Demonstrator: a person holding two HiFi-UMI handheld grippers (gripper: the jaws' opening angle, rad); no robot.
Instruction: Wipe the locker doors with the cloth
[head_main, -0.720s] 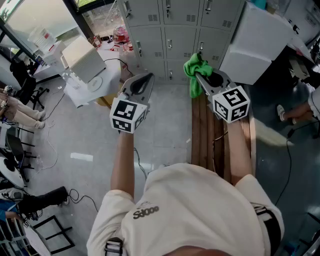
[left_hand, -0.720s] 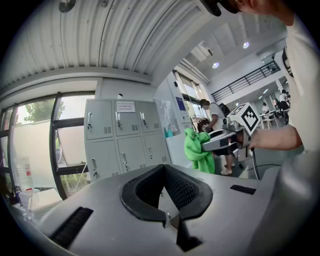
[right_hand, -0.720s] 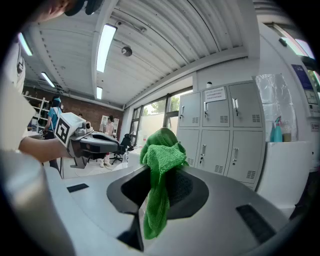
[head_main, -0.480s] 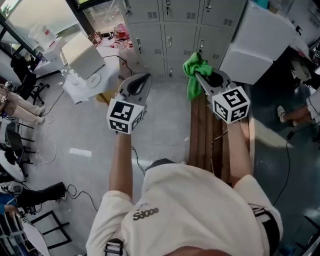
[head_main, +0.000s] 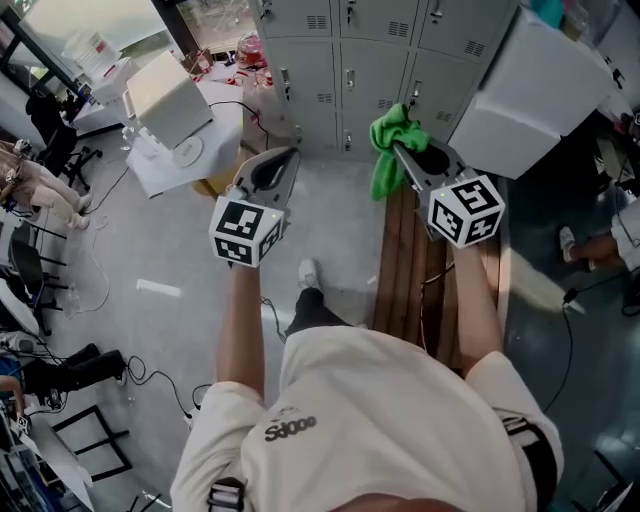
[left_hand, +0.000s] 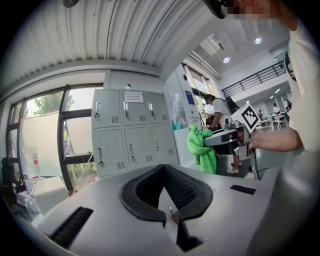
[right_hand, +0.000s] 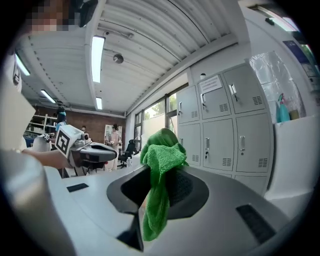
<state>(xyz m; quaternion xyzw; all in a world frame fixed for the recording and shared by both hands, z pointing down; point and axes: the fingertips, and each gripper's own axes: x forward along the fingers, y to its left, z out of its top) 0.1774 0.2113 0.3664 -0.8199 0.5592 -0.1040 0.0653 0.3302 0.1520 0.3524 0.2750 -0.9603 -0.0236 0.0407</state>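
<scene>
Grey locker doors stand in rows ahead at the top of the head view. A bunched green cloth hangs from my right gripper, which is shut on it in the air, short of the lockers. The right gripper view has the cloth draped between the jaws and the lockers beyond it. My left gripper is held level to the left with its jaws shut on nothing. Seen from the left gripper, the lockers are ahead and the cloth is to the right.
A wooden bench runs under my right arm. One large white box sits to the right of the lockers, and another white box rests on a table at the left. Cables trail on the floor, and seated people are at the far left.
The person has stepped towards the lockers, and a shoe now shows on the floor. Both grippers keep their pose, and the cloth stays held.
</scene>
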